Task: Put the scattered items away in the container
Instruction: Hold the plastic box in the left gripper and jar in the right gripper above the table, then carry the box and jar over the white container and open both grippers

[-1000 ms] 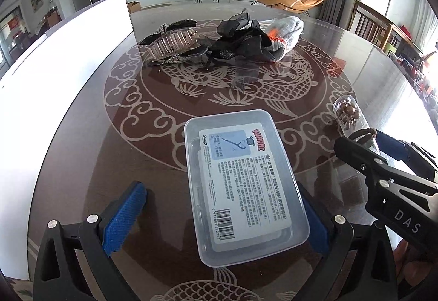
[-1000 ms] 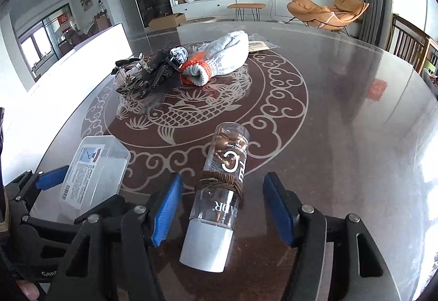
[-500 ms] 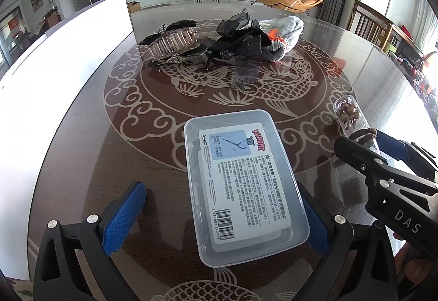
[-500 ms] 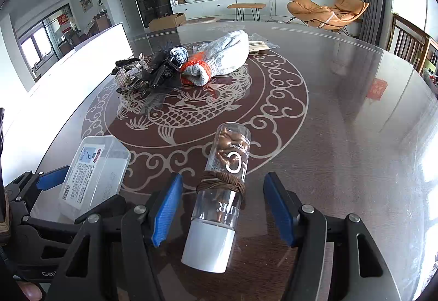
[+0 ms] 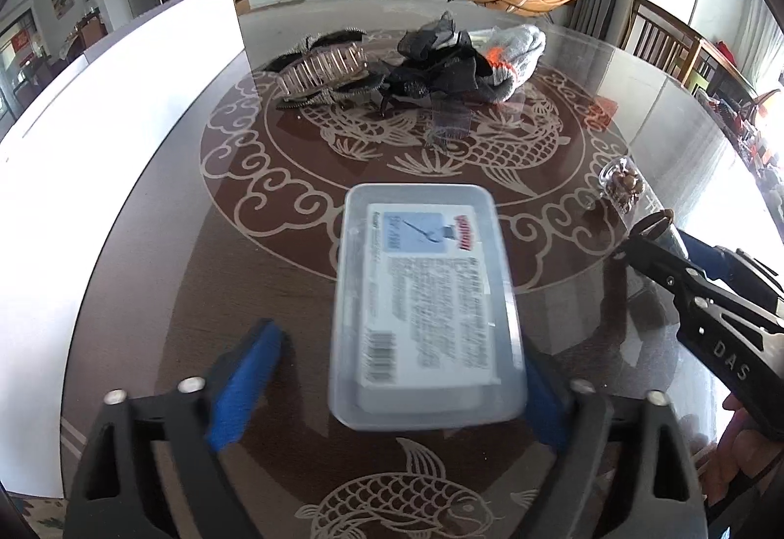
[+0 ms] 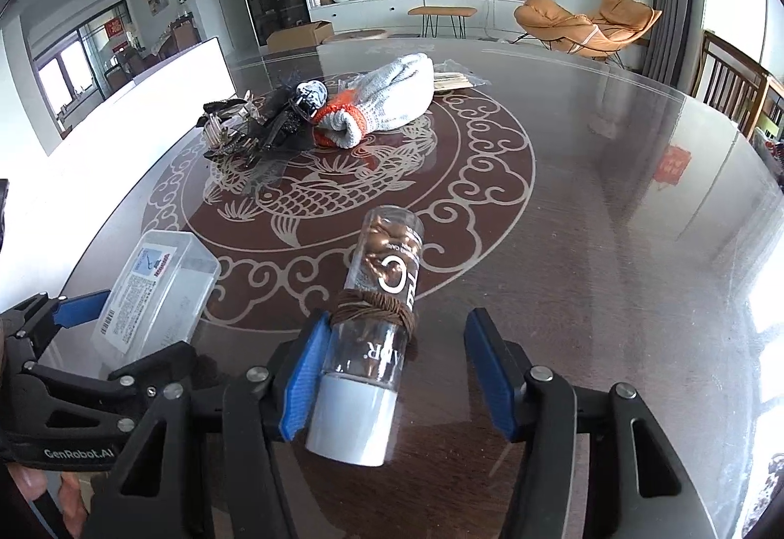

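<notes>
A clear plastic box with a printed label (image 5: 425, 308) lies on the round table between the fingers of my left gripper (image 5: 392, 387). The left jaws stand open; the right finger is against the box, the left finger apart from it. The box also shows in the right wrist view (image 6: 152, 289). A clear bottle with a white cap and brown cord (image 6: 375, 338) lies between the fingers of my right gripper (image 6: 397, 377), open, its left pad at the bottle. Hair clips (image 5: 326, 68), black fabric (image 5: 441, 68) and a white-orange glove (image 6: 387, 103) lie piled at the table's far side.
A white panel (image 5: 122, 98) stands along the table's left edge. The bottle's far end (image 5: 623, 186) and my right gripper's body (image 5: 705, 299) show at the right of the left wrist view. Chairs stand beyond the table's right edge.
The left gripper has narrowed around the box, and the box looks blurred and shifted slightly. The right gripper has moved a little so its left pad is at the bottle.
</notes>
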